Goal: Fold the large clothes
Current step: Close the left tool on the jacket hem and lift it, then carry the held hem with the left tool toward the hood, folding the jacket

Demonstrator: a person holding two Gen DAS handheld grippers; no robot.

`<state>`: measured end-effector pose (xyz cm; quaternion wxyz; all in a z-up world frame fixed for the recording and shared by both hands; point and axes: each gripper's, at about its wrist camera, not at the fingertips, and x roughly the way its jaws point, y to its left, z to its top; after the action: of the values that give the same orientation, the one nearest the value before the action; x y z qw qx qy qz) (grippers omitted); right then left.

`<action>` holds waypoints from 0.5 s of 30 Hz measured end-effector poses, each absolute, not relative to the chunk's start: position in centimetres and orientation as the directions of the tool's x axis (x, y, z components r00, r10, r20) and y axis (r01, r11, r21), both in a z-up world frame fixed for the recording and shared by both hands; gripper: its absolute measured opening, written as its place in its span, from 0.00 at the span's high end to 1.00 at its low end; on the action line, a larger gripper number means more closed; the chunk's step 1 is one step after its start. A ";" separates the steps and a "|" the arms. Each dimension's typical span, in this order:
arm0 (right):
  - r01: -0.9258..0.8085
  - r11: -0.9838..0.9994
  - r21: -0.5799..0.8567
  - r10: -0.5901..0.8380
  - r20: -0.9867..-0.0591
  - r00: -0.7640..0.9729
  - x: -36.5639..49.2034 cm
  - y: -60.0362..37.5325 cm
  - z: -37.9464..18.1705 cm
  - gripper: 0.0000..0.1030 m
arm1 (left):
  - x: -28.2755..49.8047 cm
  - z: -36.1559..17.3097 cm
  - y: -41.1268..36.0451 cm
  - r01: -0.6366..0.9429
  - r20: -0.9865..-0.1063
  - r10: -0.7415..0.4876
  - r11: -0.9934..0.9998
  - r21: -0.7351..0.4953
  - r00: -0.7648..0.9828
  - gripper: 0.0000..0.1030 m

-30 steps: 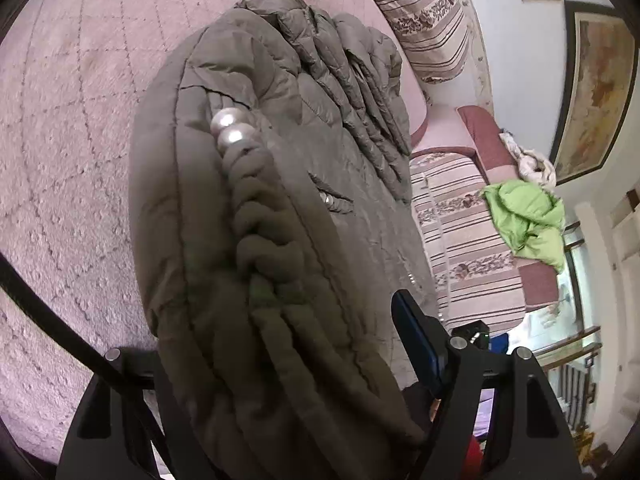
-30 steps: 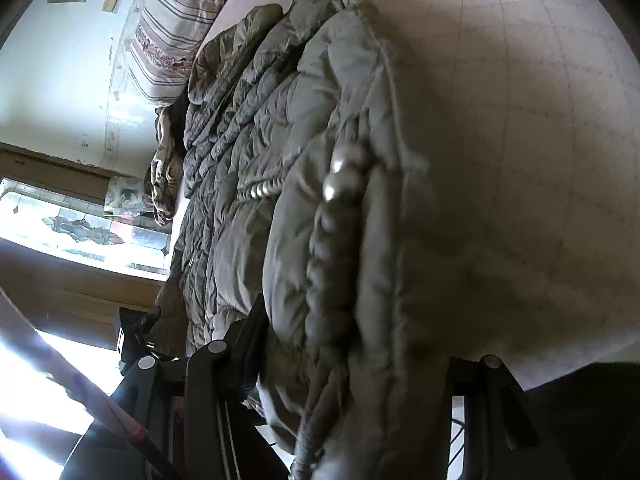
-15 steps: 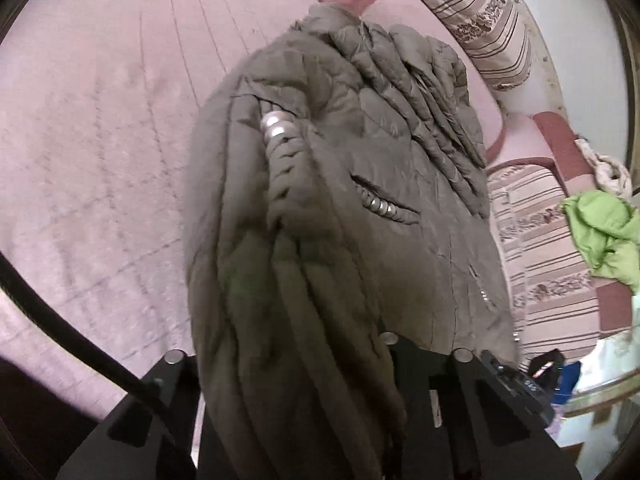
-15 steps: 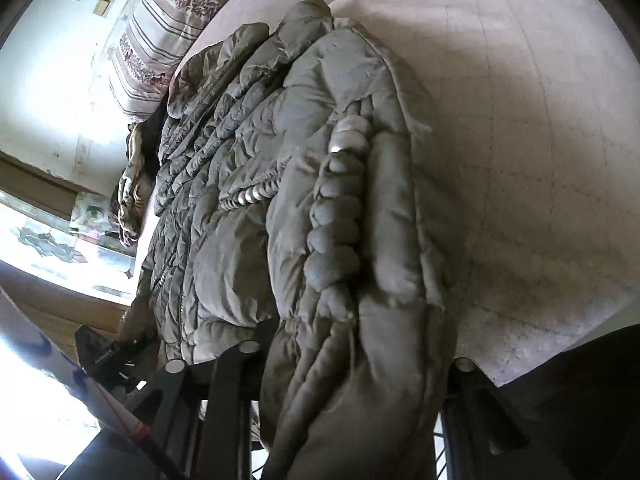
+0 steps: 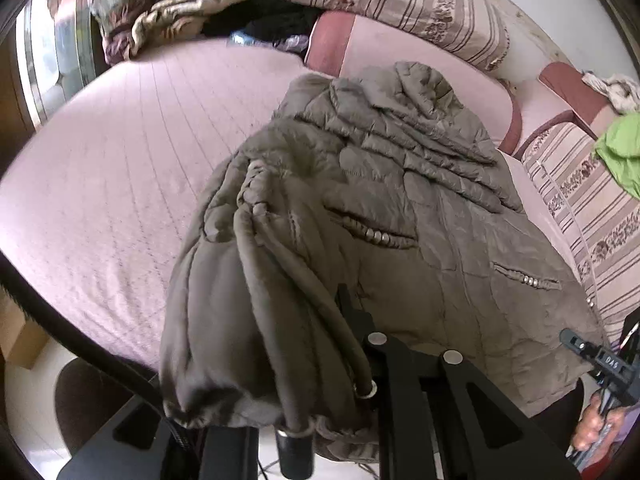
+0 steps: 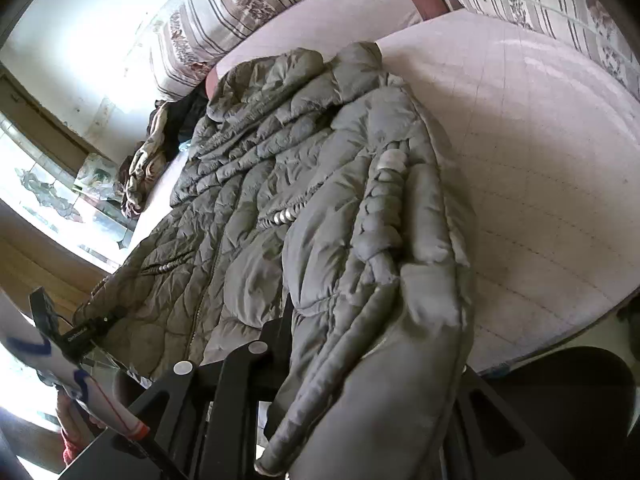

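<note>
An olive-grey quilted jacket (image 5: 400,200) lies spread on the pink bed (image 5: 120,160), collar toward the pillows. My left gripper (image 5: 308,324) is shut on one bottom corner of the jacket, and the bunched hem and drawcord drape over its fingers. In the right wrist view the jacket (image 6: 280,184) fills the middle. My right gripper (image 6: 360,344) is closing on the other bottom corner, with thick folded hem squeezed between its fingers. Fabric hides the outer finger of each gripper. Both corners hang lifted off the bed.
Striped pillows (image 5: 400,0) line the headboard side. A green garment (image 5: 620,152) lies on striped cushions at the right. A crumpled blanket (image 5: 172,16) sits at the far corner by a window. A hand (image 5: 596,424) shows at the lower right. Bare quilt (image 6: 540,160) lies beside the jacket.
Both grippers have closed on the jacket's bottom hem and risen with it. The hem now hangs bunched from them, and both views have tipped up, showing more of the bed.
</note>
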<state>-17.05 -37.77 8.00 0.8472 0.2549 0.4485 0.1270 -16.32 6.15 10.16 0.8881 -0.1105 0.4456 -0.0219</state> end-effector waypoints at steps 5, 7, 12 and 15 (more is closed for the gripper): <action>0.001 0.841 0.542 0.441 -0.685 0.579 -17.8 -38.5 9.6 0.81 | -16.3 12.1 5.4 -0.034 -0.764 -0.127 0.981 -0.192 0.633 0.86; -0.005 0.842 0.539 0.439 -0.681 0.585 -18.0 -38.8 10.3 0.81 | -16.6 12.8 5.5 -0.025 -0.754 -0.129 0.982 -0.189 0.645 0.86; -0.032 0.851 0.524 0.438 -0.675 0.594 -18.2 -38.8 12.1 0.81 | -16.8 14.4 6.1 -0.014 -0.737 -0.144 0.979 -0.204 0.660 0.86; -0.046 0.854 0.518 0.438 -0.670 0.599 -18.0 -38.9 13.0 0.81 | -17.2 15.0 6.5 -0.013 -0.731 -0.145 0.978 -0.206 0.667 0.86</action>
<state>-18.05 -38.93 13.03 0.8639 0.2307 0.4253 0.1400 -17.25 6.53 14.97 0.9078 -0.0972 0.4064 -0.0366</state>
